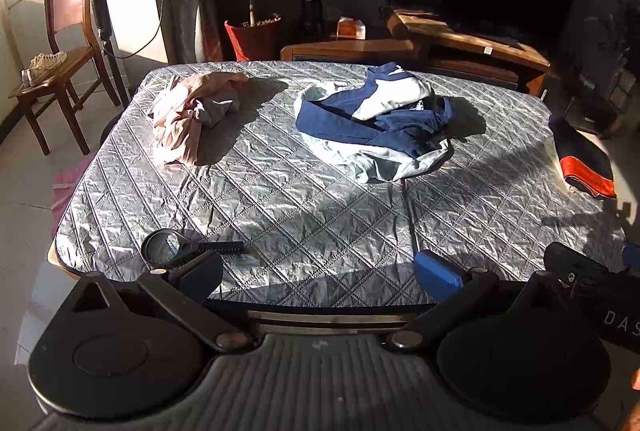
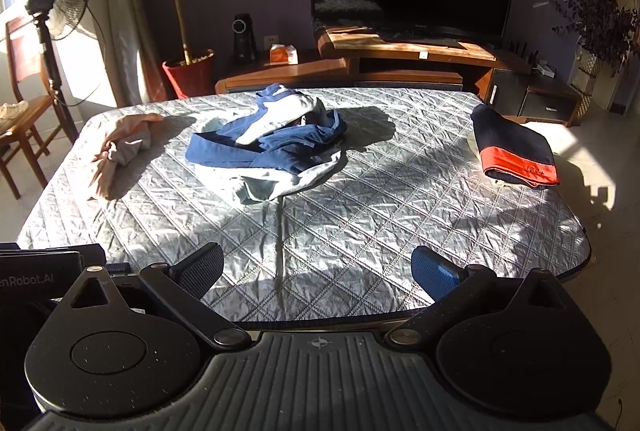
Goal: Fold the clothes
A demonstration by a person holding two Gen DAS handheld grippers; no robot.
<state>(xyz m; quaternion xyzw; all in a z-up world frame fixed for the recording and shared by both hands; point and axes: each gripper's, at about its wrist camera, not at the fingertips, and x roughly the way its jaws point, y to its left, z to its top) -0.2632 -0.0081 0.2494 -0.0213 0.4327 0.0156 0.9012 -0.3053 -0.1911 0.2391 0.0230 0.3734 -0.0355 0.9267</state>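
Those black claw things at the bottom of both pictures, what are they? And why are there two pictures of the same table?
They are grabbers that a person holds, one in each hand, like big tweezers. Each carries a small camera looking forward along its two fingers, so you get two pictures: one from the left gripper and one from the right gripper. Both are open and hold nothing. On the quilted grey table cover lie a crumpled pink garment, a messy blue and white garment in the middle, and a black and orange garment already folded at the right. A magnifying glass lies near the left gripper. The job is folding the clothes.
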